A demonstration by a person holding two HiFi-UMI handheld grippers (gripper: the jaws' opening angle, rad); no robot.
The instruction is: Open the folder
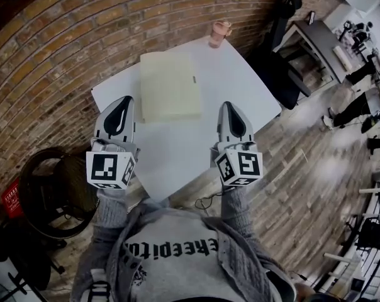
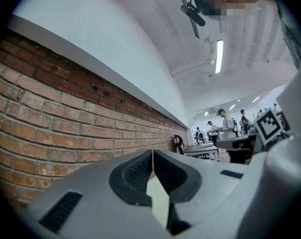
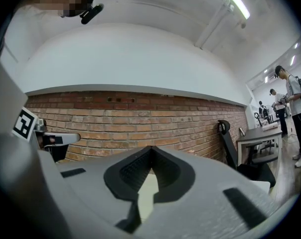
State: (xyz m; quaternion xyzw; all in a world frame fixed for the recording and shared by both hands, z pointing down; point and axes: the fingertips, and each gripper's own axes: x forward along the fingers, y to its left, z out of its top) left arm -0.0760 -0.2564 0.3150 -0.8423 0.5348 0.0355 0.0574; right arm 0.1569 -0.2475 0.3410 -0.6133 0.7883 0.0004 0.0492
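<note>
A pale yellow folder [image 1: 170, 85] lies closed and flat on the white table [image 1: 240, 87], toward its far side by the brick wall. My left gripper [image 1: 121, 99] hovers over the table just left of the folder's near edge, jaws shut and empty. My right gripper [image 1: 231, 107] hangs to the right of the folder's near corner, also shut with nothing in it. Neither touches the folder. In the left gripper view the jaws [image 2: 153, 153] meet against the brick wall; in the right gripper view the jaws [image 3: 150, 151] likewise meet, and only a sliver of pale surface shows below them.
A pink cup [image 1: 219, 34] stands at the table's far corner. A black office chair [image 1: 280, 24] and a grey desk [image 1: 319, 43] sit to the right. A round black basket [image 1: 51, 190] and a red crate [image 1: 11, 200] stand on the floor at left. People stand far off.
</note>
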